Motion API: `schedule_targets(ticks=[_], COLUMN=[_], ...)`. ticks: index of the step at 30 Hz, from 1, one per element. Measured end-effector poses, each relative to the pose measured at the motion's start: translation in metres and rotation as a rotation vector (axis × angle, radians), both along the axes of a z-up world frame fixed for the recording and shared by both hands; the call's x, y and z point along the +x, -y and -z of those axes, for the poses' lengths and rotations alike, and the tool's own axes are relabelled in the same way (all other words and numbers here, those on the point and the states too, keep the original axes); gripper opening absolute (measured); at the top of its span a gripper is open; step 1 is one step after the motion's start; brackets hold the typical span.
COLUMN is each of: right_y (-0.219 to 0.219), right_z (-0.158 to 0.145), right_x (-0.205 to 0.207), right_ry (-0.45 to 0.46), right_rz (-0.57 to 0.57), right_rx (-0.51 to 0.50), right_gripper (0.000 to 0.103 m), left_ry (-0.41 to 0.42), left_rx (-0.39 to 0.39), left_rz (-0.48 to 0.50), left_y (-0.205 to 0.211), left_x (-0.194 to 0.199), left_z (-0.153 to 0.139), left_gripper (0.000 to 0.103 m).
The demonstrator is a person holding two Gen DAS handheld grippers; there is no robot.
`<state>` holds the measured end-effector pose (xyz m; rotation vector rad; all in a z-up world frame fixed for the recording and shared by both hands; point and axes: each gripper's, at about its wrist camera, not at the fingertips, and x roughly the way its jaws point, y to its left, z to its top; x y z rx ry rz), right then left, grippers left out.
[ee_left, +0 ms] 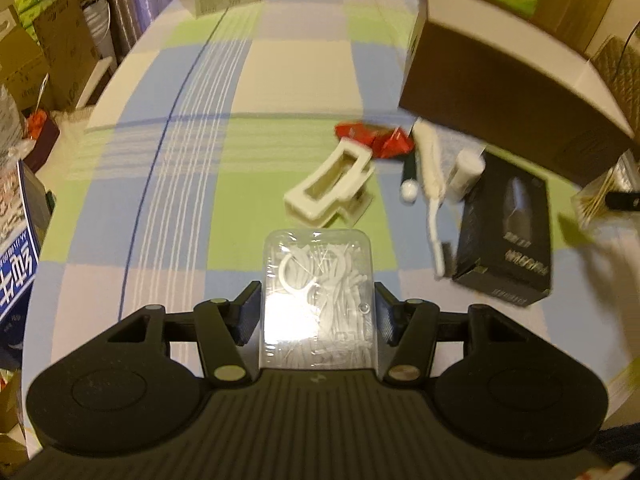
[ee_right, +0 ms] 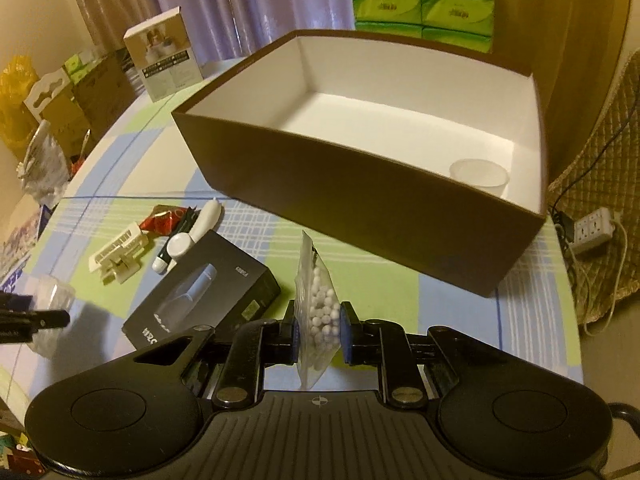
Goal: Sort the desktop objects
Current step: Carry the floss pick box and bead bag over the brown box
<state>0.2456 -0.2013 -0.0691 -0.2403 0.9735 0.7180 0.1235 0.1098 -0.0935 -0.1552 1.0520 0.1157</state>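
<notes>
My left gripper point(ee_left: 318, 300) is shut on a clear plastic case of white floss picks point(ee_left: 316, 256), held just above the checked tablecloth. My right gripper point(ee_right: 320, 320) is shut on a small clear bag of white beads point(ee_right: 316, 280), in front of the near wall of a big open brown box point(ee_right: 360, 208) with a white inside. A clear cup point(ee_right: 478, 178) stands in the box's near right corner. The left gripper's finger point(ee_right: 36, 320) shows at the left edge of the right wrist view. In the left wrist view the brown box point(ee_left: 500, 92) stands at the right.
On the cloth lie a cream hair claw point(ee_left: 330, 182), a red wrapper point(ee_left: 376, 138), a white fluffy brush point(ee_left: 430, 168), a white tube point(ee_left: 466, 174) and a black carton point(ee_left: 508, 224). A beige carton point(ee_right: 166, 60) stands at the table's far end. Off the right edge lies a power strip point(ee_right: 592, 230).
</notes>
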Motion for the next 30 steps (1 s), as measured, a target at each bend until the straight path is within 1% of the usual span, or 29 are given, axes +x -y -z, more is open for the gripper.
schedule_targets(ticks=[6,12,17,23,27,30], right_y=[0.005,0.007,0.008,0.012,0.014,0.014], right_z=[-0.018,-0.039,-0.056,-0.074,-0.086,-0.097], right_x=[-0.004,-0.009,-0.009,-0.003,0.008,0.022], right_ry=[0.007,0.028,0.049,0.069,0.062,0.083], right_rz=[0.017,0.011,0.011,0.014,0.023,0.027], right_rx=[0.031,0.071,0.105,0.149,0.192,0.215], right_gripper=[0.016,0.016,0.016,0.016,0.016,0.016], left_ry=[0.095,0.181,0.238,0.286,0.316,0.341], left_rx=[0.0,-0.006,-0.019,-0.033,-0.04,-0.046], left_rz=[0.042,0.13,0.201,0.276,0.316,0.339], left_y=[0.009,0.027,0.046,0.07,0.084,0.093], left_x=[0.005,0.021,0.042,0.07,0.093,0.111], left_z=[-0.034,-0.062,-0.077,-0.092,-0.103,-0.111], left_gripper=[0.053,0.053,0.053,0.053,0.053,0.053])
